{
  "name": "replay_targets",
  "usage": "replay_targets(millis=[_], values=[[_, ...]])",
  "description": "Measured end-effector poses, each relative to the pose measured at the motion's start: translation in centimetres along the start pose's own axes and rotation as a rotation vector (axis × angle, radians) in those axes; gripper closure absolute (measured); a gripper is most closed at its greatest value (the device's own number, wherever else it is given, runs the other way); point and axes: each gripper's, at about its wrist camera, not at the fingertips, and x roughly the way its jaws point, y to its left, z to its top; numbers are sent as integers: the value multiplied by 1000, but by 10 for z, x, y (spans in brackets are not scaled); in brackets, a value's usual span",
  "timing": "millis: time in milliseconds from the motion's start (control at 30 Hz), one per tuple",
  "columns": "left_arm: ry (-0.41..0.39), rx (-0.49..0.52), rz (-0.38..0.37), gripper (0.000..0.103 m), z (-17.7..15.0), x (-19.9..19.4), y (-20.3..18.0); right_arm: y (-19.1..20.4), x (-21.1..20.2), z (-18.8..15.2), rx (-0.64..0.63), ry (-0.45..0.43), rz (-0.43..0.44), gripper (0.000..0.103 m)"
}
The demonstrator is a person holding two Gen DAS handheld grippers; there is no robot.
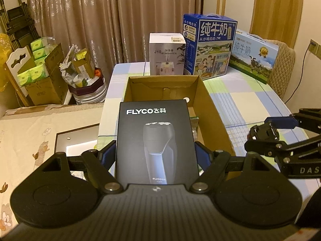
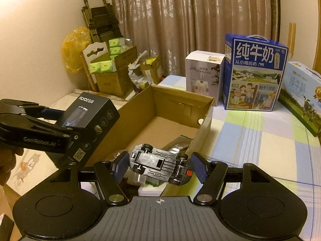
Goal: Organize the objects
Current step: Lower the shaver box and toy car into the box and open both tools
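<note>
My left gripper (image 1: 156, 152) is shut on a black FLYCO shaver box (image 1: 155, 140), held flat over the near end of an open cardboard box (image 1: 212, 108). In the right wrist view the same shaver box (image 2: 90, 118) hangs at the left above the cardboard box (image 2: 206, 112). My right gripper (image 2: 159, 165) is shut on a toy car (image 2: 159, 163), turned underside up, over the carton's near end. The toy car (image 1: 263, 132) and the right gripper (image 1: 266, 133) also show at the right of the left wrist view. Small packets (image 2: 178, 142) lie on the carton's floor.
At the table's far end stand a white humidifier box (image 1: 167, 54), a tall blue milk carton (image 1: 209, 46) and a flat pale-blue milk carton (image 1: 253, 55). The checked tablecloth (image 1: 250, 104) covers the table. Boxes of green tissue packs (image 1: 38, 60) and a folded trolley (image 1: 18, 24) crowd the left corner.
</note>
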Motion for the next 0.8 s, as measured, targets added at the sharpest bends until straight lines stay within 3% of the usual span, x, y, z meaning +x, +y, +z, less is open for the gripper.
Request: replay_targets(millis=[367, 500, 567, 800], values=[[1, -55, 35, 15, -4, 20, 20, 2, 27, 21, 49, -23, 54, 39], [12, -83, 47, 13, -13, 17, 28, -4, 42, 28, 125, -57, 147, 34], [13, -96, 47, 7, -19, 13, 30, -10, 47, 31, 173, -65, 140, 24], [-10, -115, 40, 1, -37, -9, 25, -10, 19, 23, 178, -64, 91, 23]])
